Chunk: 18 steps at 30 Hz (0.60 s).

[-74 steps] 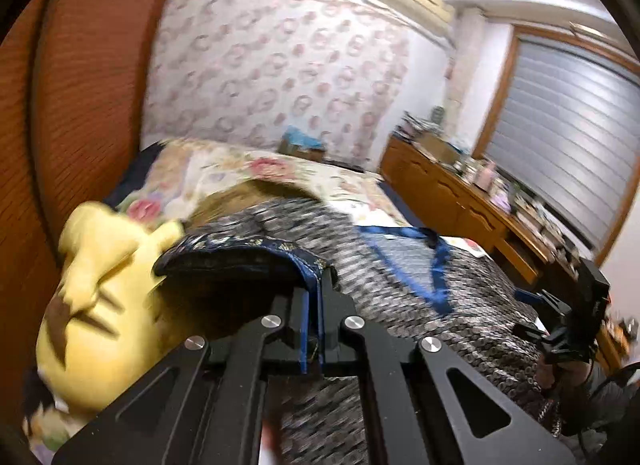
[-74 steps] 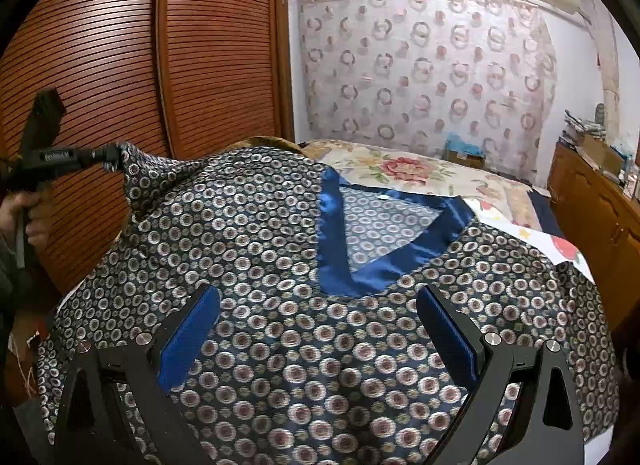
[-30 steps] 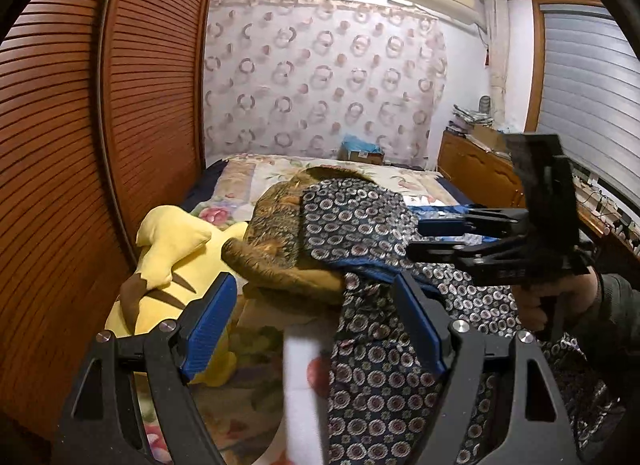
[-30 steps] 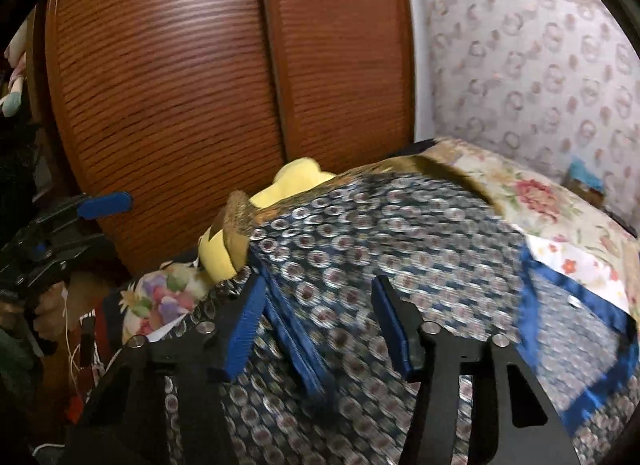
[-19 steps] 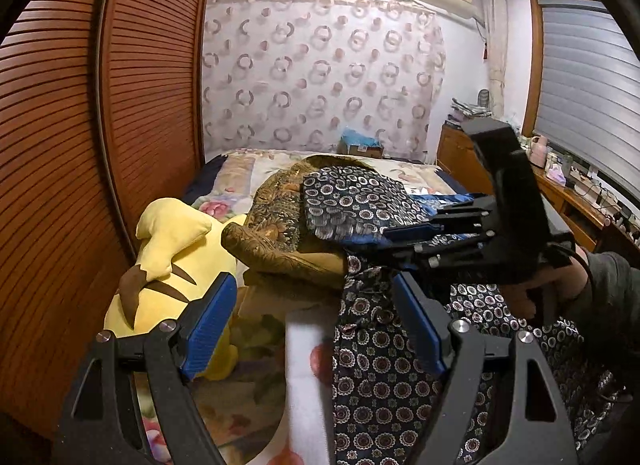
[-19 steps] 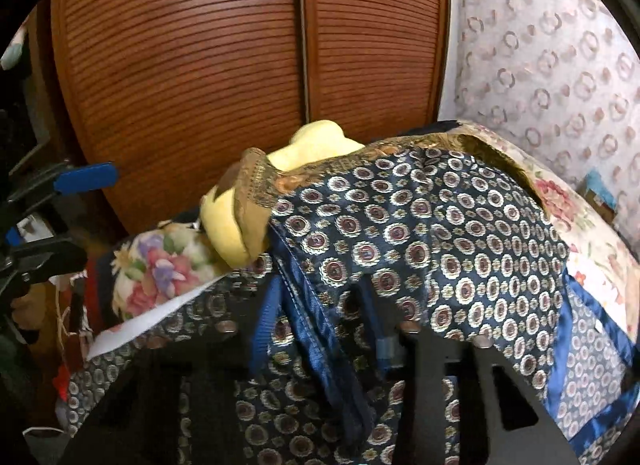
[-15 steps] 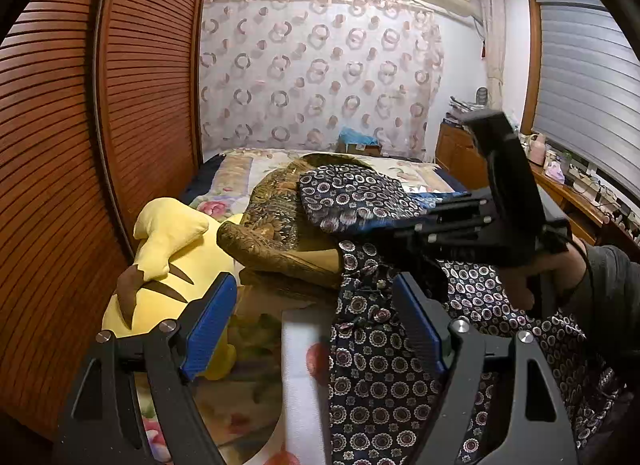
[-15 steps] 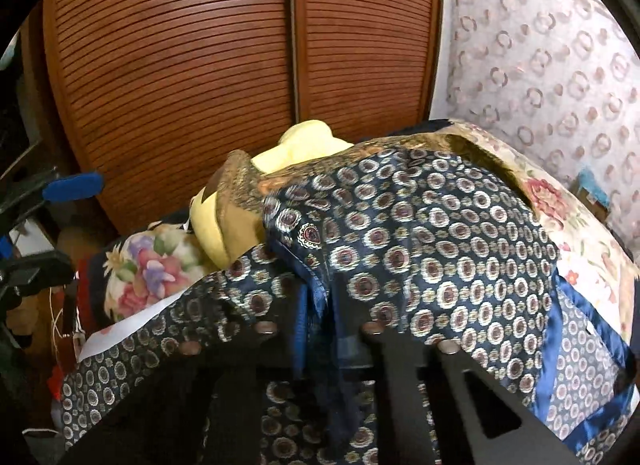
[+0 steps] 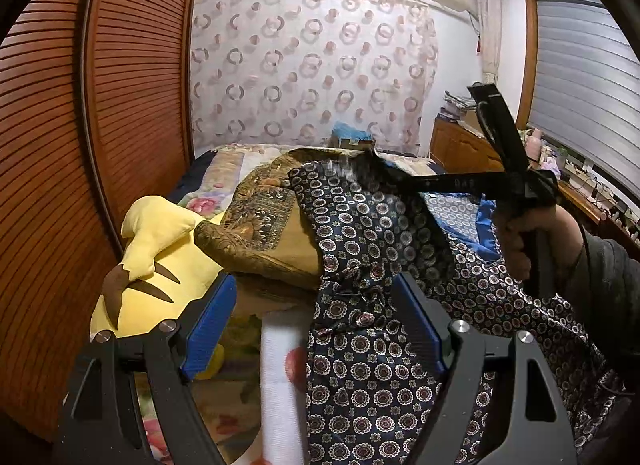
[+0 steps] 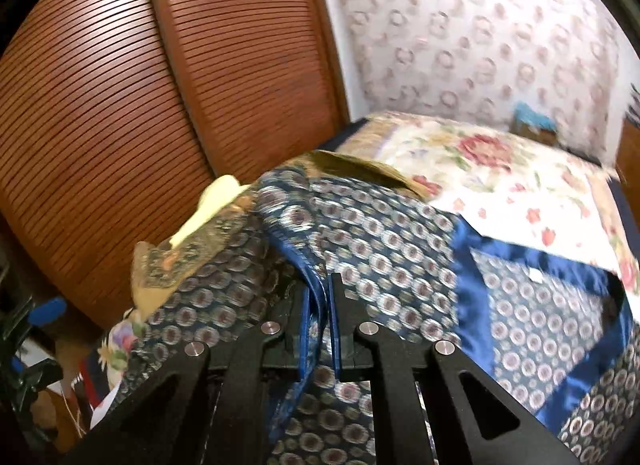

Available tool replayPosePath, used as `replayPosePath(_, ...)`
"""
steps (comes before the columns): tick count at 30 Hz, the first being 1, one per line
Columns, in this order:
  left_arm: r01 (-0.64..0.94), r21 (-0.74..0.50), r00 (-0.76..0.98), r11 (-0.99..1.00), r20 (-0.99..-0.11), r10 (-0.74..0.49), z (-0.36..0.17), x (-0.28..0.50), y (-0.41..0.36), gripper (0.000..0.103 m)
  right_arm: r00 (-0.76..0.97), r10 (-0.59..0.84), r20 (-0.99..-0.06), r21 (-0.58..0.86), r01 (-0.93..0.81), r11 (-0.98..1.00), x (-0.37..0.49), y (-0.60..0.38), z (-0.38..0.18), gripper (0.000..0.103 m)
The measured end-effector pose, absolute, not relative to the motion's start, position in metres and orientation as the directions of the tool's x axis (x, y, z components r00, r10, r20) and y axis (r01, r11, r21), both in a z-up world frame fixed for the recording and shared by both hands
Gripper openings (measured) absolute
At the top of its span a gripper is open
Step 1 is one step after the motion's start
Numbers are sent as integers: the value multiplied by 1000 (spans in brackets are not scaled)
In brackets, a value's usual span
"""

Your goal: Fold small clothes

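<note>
Item: navy circle-print satin garment with blue trim (image 10: pixel 384 233), spread over floral-sheeted bed (image 10: pixel 500 185). Judged light, limp, slippery; best taken at trimmed edge. Right claw (image 10: pixel 319 297) clenched on trim fold, lifted. Left claw (image 9: pixel 316 317) gaped, empty, above cloth. Obstacles beside: yellow plush toy (image 9: pixel 156 261), brown patterned cushion (image 9: pixel 260 225).

A navy garment (image 10: pixel 384 233) with ring print and blue satin trim lies rumpled on the bed, one edge lifted.

Right tool (image 10: pixel 319 297) pinches the patterned garment's (image 10: pixel 380 241) blue-trimmed edge; floral bedspread (image 10: pixel 500 185) behind.
</note>
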<state>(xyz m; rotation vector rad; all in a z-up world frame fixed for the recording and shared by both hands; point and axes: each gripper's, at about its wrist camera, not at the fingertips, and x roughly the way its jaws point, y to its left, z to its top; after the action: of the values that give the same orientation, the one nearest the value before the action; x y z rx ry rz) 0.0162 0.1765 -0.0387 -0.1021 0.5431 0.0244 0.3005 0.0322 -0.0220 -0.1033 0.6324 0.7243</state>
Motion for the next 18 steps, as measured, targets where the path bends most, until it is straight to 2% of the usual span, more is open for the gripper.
replayPosePath(1, -50, -91, 855, 995, -518, -4, -39, 17, 175, 81, 587, 569, -576, 115, -631, 767, 302, 31, -24, 13)
replayPosePath(3, -49, -94, 853, 994, -522, -7, -40, 19, 175, 81, 594, 563, -574, 116, -622, 775, 300, 28, -25, 28)
replayPosePath(7, -42, -90, 849, 995, -528, -12, -40, 24, 166, 81, 606, 570, -554, 89, -638, 765, 281, 21, -16, 38)
replayPosePath(14, -13, -87, 839, 996, -544, -37, -40, 36, 143, 81, 632, 546, -551, 11, -648, 762, 230, -30, -6, 41)
replayPosePath(18, 15, -91, 824, 996, -563, -64, -45, 48, 126, 81, 658, 486, -576, -27, -609, 792, 204, -77, -5, 41)
